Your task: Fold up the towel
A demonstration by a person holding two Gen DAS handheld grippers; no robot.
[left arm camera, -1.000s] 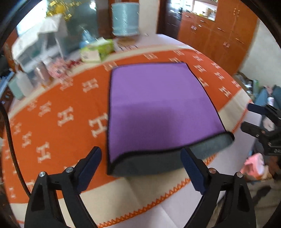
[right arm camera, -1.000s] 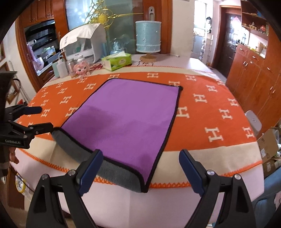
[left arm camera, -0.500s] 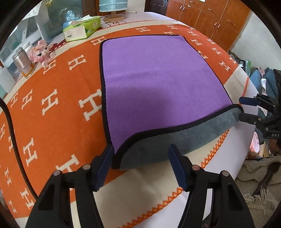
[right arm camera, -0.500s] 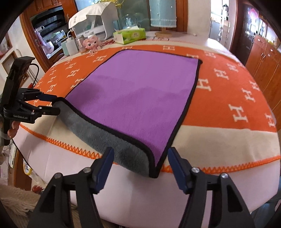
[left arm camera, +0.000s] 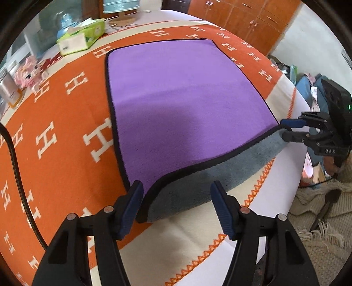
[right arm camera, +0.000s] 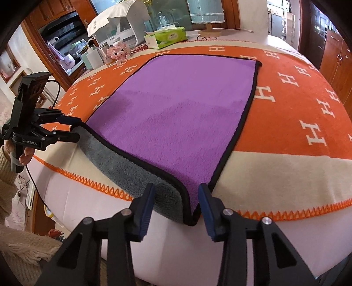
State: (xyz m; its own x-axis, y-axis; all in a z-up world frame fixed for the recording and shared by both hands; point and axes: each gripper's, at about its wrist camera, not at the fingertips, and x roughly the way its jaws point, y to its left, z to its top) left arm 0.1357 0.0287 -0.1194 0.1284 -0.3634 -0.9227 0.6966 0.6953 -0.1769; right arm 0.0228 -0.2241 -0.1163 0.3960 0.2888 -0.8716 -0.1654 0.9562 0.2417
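A purple towel (left arm camera: 182, 105) with a black hem and grey underside lies on the orange table cover; it also shows in the right wrist view (right arm camera: 182, 110). Its near edge droops over the table's front, showing grey. My left gripper (left arm camera: 176, 198) is open, its jaws on either side of the towel's near-left corner. My right gripper (right arm camera: 176, 198) is open, its jaws on either side of the near-right corner. Each gripper also shows in the other view, the right one (left arm camera: 288, 129) and the left one (right arm camera: 74, 132), at the towel's corners.
The orange cover with white H marks (right arm camera: 286, 105) drapes over a rounded table edge. At the back stand a green tissue box (right arm camera: 167, 37), a lamp (right arm camera: 209, 13), a pink toy (right arm camera: 117, 51), bottles and a white appliance (right arm camera: 116, 24). Wooden cabinets (left arm camera: 242, 13) stand behind.
Both grippers have moved forward to the towel's near corners, and their jaws have narrowed around them. The near edge now sits between the fingers.
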